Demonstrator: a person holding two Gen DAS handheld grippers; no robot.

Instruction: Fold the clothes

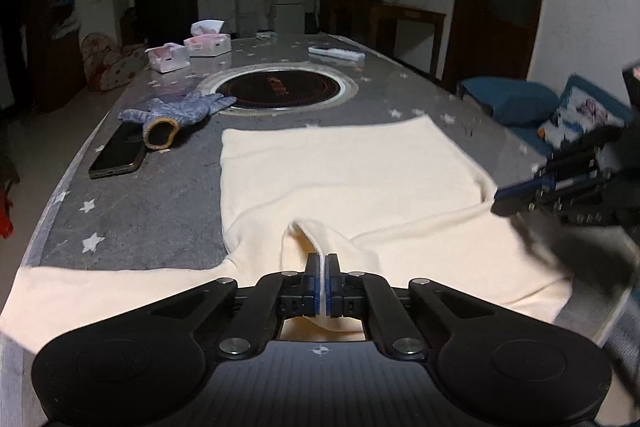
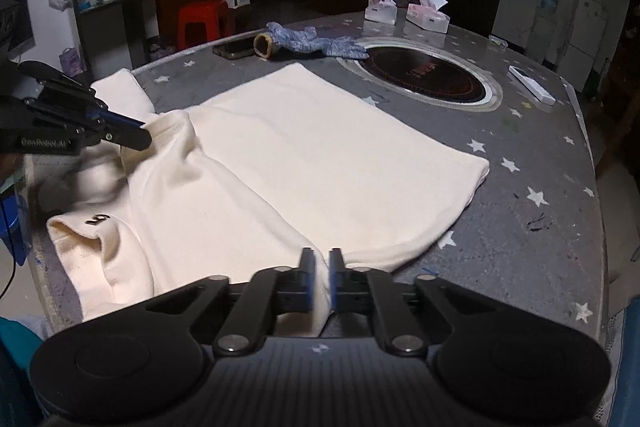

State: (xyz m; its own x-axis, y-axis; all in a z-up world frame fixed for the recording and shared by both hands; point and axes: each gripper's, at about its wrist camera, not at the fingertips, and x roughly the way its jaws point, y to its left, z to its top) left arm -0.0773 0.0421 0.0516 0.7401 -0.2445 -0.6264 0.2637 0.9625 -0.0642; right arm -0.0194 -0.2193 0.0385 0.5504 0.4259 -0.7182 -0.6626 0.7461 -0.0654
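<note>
on the grey starred table your cream garment lies spread flat, its near edge bunched toward you. your left gripper is clamped on a raised fold of that near edge. your right gripper is pinched on the cloth at the garment's near right corner. behind the garment sit a blue glove, a phone just beside its cuff, a round inset cooktop and two tissue boxes.
</note>
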